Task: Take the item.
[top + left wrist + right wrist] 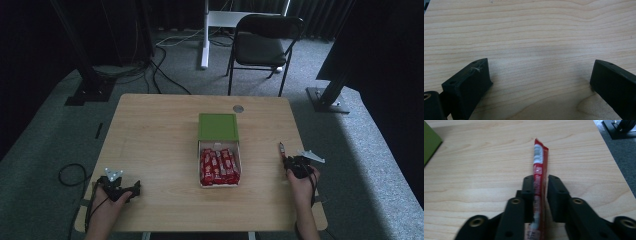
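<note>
Right tool [540,192] pinches red packet [539,170], lower end hidden btwn jaws, near counter [150,130] edge right of box [219,162]. Left tool [539,82] spread, bare wood around.

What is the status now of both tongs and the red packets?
Left tongs open, over bare table. Right tongs shut on one red packet. Remaining packets in open green box. Nothing blocks the way.
</note>
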Demonstrator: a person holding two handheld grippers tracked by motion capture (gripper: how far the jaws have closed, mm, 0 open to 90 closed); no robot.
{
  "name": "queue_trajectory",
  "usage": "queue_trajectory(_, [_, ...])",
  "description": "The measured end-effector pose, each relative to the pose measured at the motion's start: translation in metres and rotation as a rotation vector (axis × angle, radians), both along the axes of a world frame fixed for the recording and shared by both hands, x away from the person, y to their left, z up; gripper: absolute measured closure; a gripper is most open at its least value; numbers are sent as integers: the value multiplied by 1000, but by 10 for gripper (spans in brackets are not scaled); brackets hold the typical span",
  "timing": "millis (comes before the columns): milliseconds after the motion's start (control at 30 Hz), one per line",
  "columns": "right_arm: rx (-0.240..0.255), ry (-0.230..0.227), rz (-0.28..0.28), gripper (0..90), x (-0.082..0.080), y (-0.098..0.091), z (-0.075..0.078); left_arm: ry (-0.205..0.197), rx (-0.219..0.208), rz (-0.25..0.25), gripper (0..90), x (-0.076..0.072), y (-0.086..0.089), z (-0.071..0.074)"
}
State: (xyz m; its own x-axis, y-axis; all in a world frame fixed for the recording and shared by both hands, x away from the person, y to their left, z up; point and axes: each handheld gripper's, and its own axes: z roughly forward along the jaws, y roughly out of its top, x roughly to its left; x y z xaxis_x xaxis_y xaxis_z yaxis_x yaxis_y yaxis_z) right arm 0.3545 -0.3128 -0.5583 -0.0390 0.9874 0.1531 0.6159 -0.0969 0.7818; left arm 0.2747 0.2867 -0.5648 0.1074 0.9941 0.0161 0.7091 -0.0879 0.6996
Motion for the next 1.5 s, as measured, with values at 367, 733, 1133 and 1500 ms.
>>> queue_trajectory(367, [54,-10,69,598,-5,-2,8,-2,-1,0,36,0,0,0])
queue_trajectory(733, [81,-40,161,531,-10,8,13,-2,-1,0,36,0,0,0])
queue_trajectory(1133, [59,-62,322,454,-20,22,8,-2,0,0,36,0,0,0])
queue_trajectory(1500, [76,-103,417,338,-29,31,5,-2,-1,0,35,0,0,0])
